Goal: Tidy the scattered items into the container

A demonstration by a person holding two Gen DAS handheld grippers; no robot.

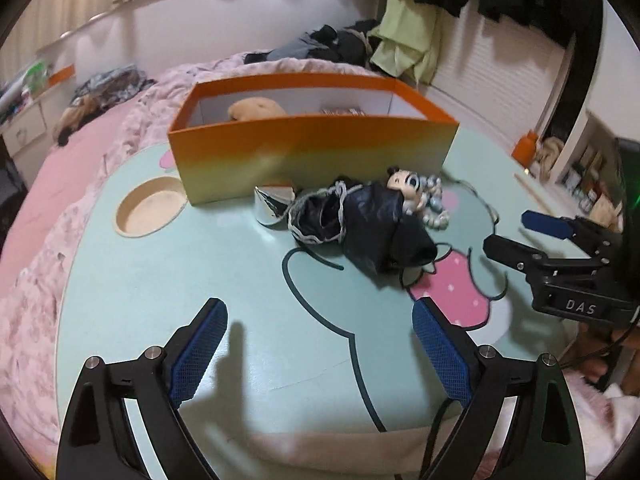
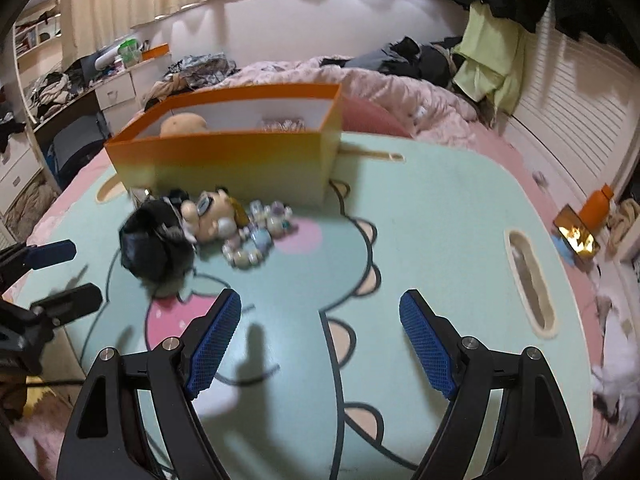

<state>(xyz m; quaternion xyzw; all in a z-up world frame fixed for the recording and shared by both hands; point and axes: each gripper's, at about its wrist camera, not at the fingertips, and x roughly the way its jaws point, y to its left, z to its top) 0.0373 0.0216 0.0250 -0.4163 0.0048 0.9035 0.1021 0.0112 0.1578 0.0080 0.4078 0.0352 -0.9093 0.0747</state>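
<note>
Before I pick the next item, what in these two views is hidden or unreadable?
- Box contents: the orange box front wall hides all but a tan plush top, both views.
- Silver object: partly behind the black bag, left wrist view.
- Bead bracelet and doll: motion-blurred, right wrist view.

You had a mint cartoon-printed table (image 2: 440,220) set on a pink bed (image 1: 60,184), with an orange bottle (image 2: 597,209) standing beside it.
</note>
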